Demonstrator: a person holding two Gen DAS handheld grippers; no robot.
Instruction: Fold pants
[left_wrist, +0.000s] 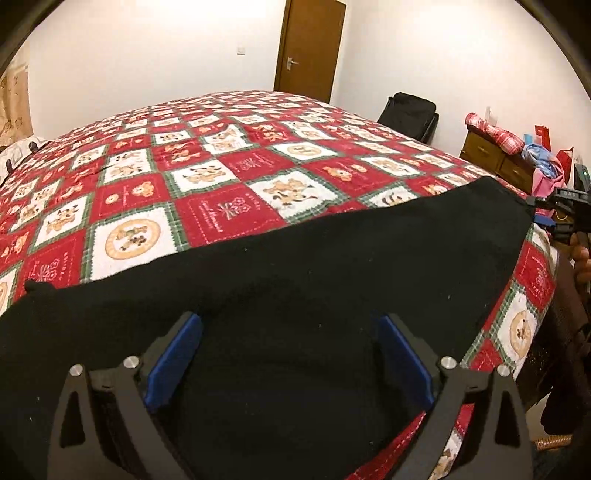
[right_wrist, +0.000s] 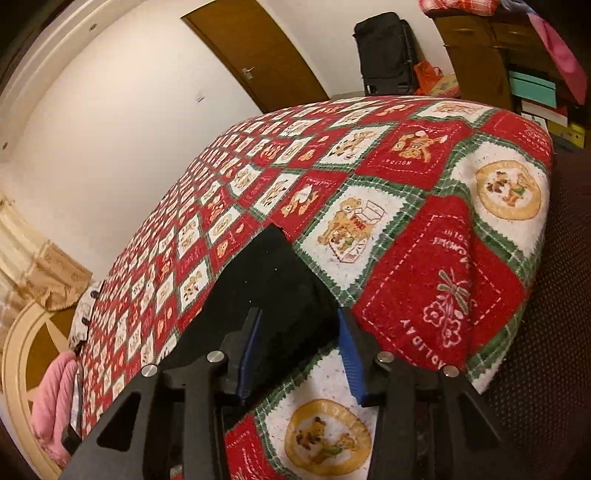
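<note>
Two grippers at near edge of bed: left gripper (left_wrist: 288, 354) gaped wide above black pants (left_wrist: 295, 266), holding nothing. Right gripper (right_wrist: 301, 354) half-open, straddled pants' right end (right_wrist: 273, 295); pads not pressing. Pants lay flat along near edge of quilt (left_wrist: 229, 173). Risks: right pinch could snag quilt with fabric; one-layer grab would skew fold; dark cloth hid hem.

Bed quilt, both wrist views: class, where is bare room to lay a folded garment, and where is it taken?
Free: the quilt from the black pants back toward the door. Taken: the near edge, where the pants lie under the left gripper and right gripper.
</note>
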